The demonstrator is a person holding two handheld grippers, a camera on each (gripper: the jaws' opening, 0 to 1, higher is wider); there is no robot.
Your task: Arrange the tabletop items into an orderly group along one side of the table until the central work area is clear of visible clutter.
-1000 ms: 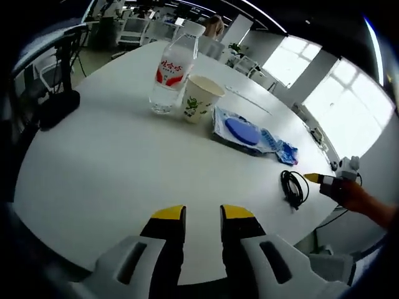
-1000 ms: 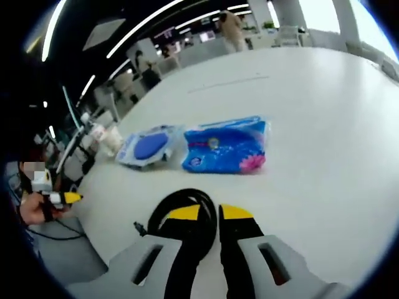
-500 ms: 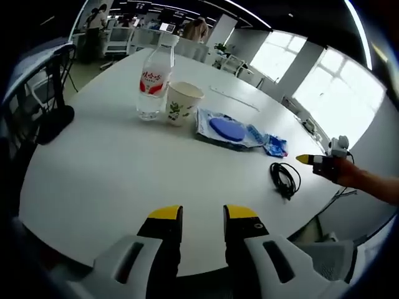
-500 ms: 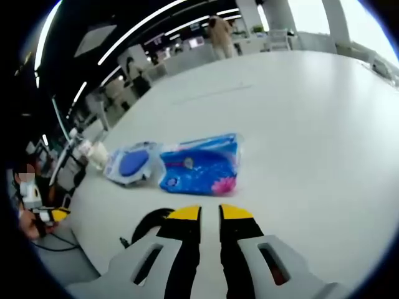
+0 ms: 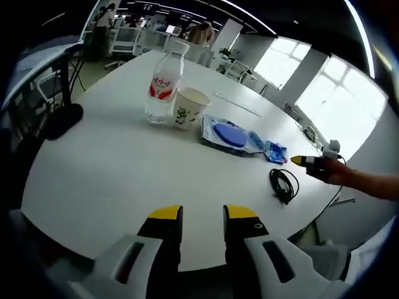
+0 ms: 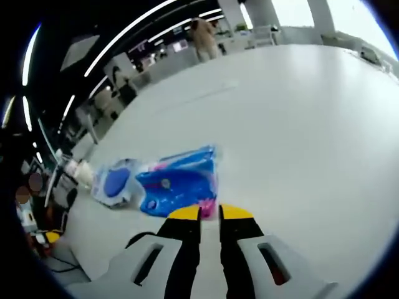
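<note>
In the left gripper view, a water bottle [image 5: 164,85], paper cup [image 5: 188,108], wipes pack [image 5: 227,133] and black cable [image 5: 282,184] line the white table [image 5: 100,168], well beyond the left gripper [image 5: 202,213], jaws slightly apart, holding nothing. In the right gripper view, the right gripper [image 6: 209,213], jaws nearly together, hovers just before a blue tissue pack [image 6: 176,184].

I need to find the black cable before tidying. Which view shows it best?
The left gripper view: the whole coiled black cable lies in the open on the white table, near the right claw. The right gripper view shows only a dark loop beside that claw.
</note>
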